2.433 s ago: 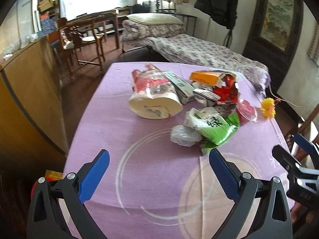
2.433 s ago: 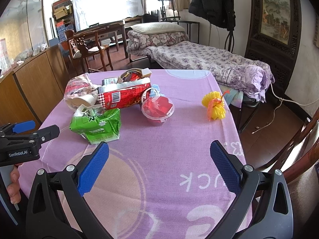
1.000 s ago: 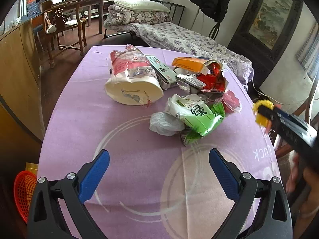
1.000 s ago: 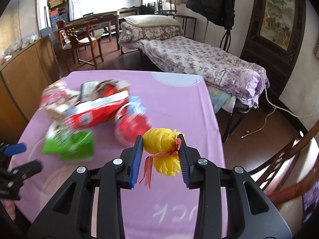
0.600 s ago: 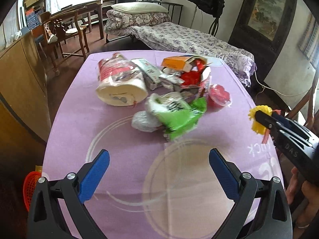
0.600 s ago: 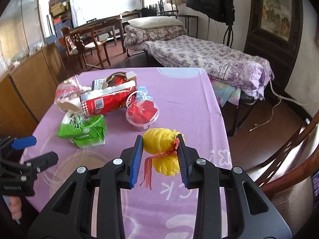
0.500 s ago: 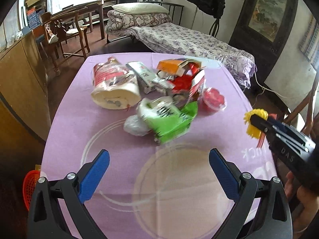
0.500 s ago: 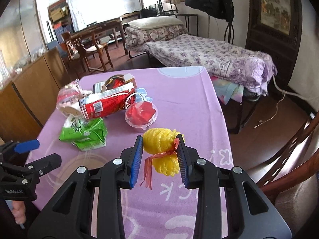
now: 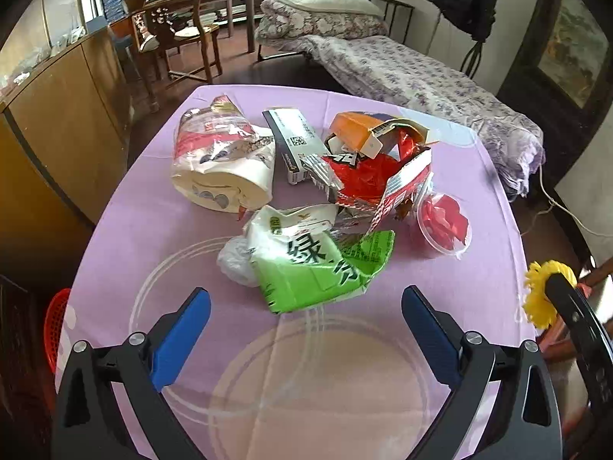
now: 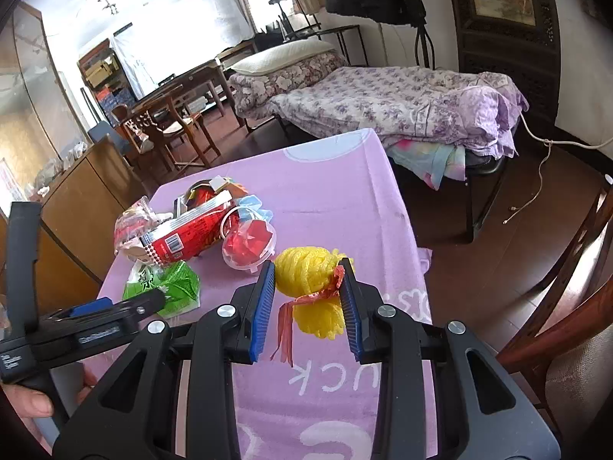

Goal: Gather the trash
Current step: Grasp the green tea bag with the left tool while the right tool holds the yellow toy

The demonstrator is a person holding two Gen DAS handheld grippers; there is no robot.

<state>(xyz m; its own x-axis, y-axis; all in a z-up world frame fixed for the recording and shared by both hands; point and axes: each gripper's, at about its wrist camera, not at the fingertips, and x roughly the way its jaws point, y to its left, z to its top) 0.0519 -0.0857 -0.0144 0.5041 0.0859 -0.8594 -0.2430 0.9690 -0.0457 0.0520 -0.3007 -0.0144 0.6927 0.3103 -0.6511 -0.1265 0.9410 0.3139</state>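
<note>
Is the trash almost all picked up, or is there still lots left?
Just getting started. Nothing looks binned yet; a red basket sits on the floor beside the table. In hand: the right gripper is shut on the yellow mesh bundle. The left gripper is open and empty. Still on the purple tablecloth: the green bag, red wrapper, plastic cup and more.

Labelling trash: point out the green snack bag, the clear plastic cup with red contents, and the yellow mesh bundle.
green snack bag [image 9: 306, 268], left wrist view, printed front.
clear plastic cup [image 9: 444, 222], left wrist view, red contents.
yellow mesh bundle [image 10: 306, 272], right wrist view, upper lobe.
</note>
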